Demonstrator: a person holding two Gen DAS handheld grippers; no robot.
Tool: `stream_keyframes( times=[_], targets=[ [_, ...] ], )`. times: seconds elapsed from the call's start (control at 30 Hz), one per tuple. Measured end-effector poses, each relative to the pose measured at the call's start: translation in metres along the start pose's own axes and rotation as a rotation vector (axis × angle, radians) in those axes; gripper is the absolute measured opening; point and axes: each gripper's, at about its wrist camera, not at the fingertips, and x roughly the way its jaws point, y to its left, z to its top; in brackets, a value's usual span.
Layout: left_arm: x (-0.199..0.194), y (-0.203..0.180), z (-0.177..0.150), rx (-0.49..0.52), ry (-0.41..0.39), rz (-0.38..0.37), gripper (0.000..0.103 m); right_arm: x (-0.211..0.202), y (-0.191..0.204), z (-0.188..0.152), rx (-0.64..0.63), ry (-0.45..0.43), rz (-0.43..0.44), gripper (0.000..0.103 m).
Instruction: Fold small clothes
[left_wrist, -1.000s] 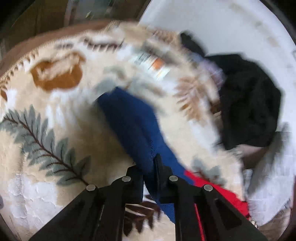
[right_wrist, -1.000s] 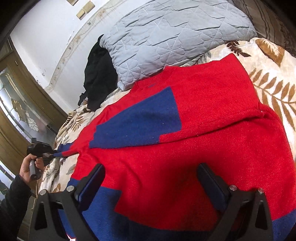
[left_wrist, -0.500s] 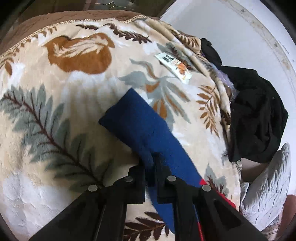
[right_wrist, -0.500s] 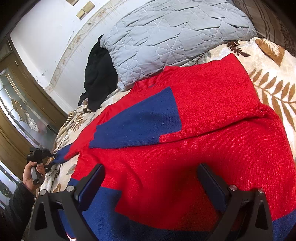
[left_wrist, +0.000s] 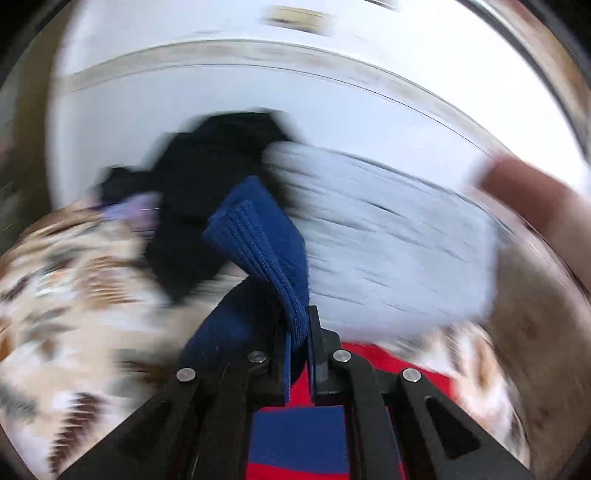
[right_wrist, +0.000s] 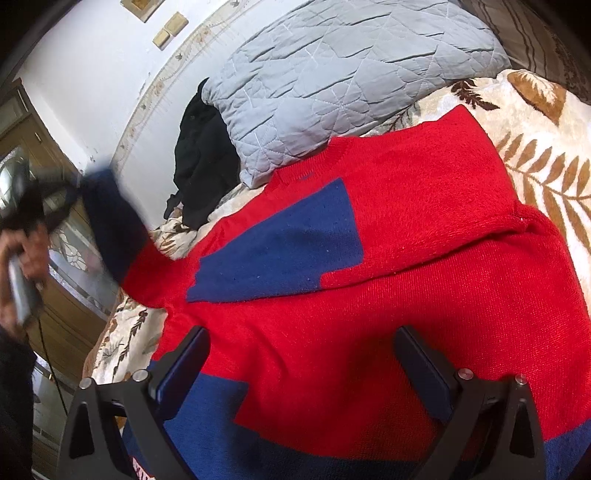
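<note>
A red sweater (right_wrist: 388, 295) with blue panels lies flat on the leaf-patterned blanket (right_wrist: 546, 166). My right gripper (right_wrist: 301, 339) hovers open just above its lower body, with nothing between its fingers. At the left of the right wrist view, the blurred left gripper (right_wrist: 70, 192), held in a person's hand (right_wrist: 26, 251), lifts the sweater's blue sleeve end (right_wrist: 110, 229) off the bed. In the left wrist view my left gripper (left_wrist: 298, 325) is shut on that ribbed blue cuff (left_wrist: 258, 243), which stands up beyond the jaws. The sweater's red and blue body (left_wrist: 295, 443) shows below them.
A grey quilted pillow (right_wrist: 332, 74) lies at the head of the bed, touching the sweater's collar. A black garment (right_wrist: 203, 166) is heaped beside it against the white wall (right_wrist: 92, 74). Wooden furniture with glass (right_wrist: 66, 314) stands at the left.
The left gripper has lifted the blue sleeve off the blanket and swung it up and toward the sweater's body, rolling as it went. The right gripper has stayed still and open.
</note>
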Motion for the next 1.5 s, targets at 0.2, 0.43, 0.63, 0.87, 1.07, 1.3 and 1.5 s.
stream_keyframes(
  times=[0.2,0.43,0.63,0.87,1.07,1.3,1.5],
  targets=[
    [0.085,-0.065,-0.080,0.166,0.370,-0.103,0.047,-0.003,-0.002,0.000,0.024,-0.018,0.033,0.101],
    [0.061,0.069,-0.123,-0.060,0.400,0.123,0.048,-0.024,-0.012,0.004,0.136,-0.048,0.084,0.101],
    [0.012,0.140,-0.156,-0.185,0.329,0.184,0.050,-0.045,-0.026,0.047,0.358,-0.102,0.216,0.101],
    [-0.015,0.180,-0.194,-0.294,0.281,0.140,0.056,0.015,-0.065,0.102,0.566,-0.012,0.021,0.094],
    [-0.014,0.193,-0.209,-0.301,0.245,0.095,0.056,0.021,-0.012,0.126,0.209,0.043,-0.383,0.008],
    [-0.016,0.196,-0.209,-0.334,0.227,0.039,0.057,0.016,-0.037,0.105,0.202,0.129,-0.434,0.040],
    [-0.016,0.201,-0.208,-0.372,0.215,0.030,0.060,-0.003,0.016,0.141,0.073,-0.014,-0.314,0.078]
  ],
)
